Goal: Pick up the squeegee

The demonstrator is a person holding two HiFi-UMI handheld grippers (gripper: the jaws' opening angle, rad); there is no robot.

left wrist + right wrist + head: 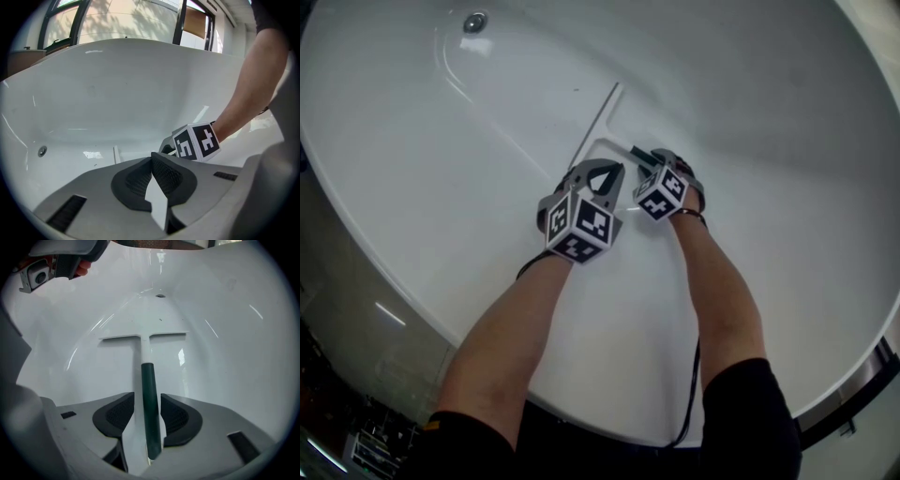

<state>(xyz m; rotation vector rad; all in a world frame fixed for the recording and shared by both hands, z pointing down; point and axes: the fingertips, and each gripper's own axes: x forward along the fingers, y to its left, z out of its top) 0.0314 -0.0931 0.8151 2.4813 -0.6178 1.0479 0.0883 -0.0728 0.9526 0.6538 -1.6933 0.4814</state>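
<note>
Squeegee: lies flat on the floor of the tub. The white blade is at the far end and the dark green grip is at my end.
Long axis: in the right gripper view the handle runs straight away from me, in line with that gripper's reach. The blade lies crosswise to it, toward the drain.
Right gripper: jaws are parted, one pad on each side of the green grip. I see a thin gap on both sides, so I judge nothing is clamped yet.
Left gripper: pads are pressed together at the tips with nothing between them. It sits just beside the right gripper and points across the tub, off the handle.
Nearer hand: the right, by far, since the grip is already between its pads.
Next move, as I judge it: squeeze square across the grip, then lift along the handle so the blade clears the tub.
</note>
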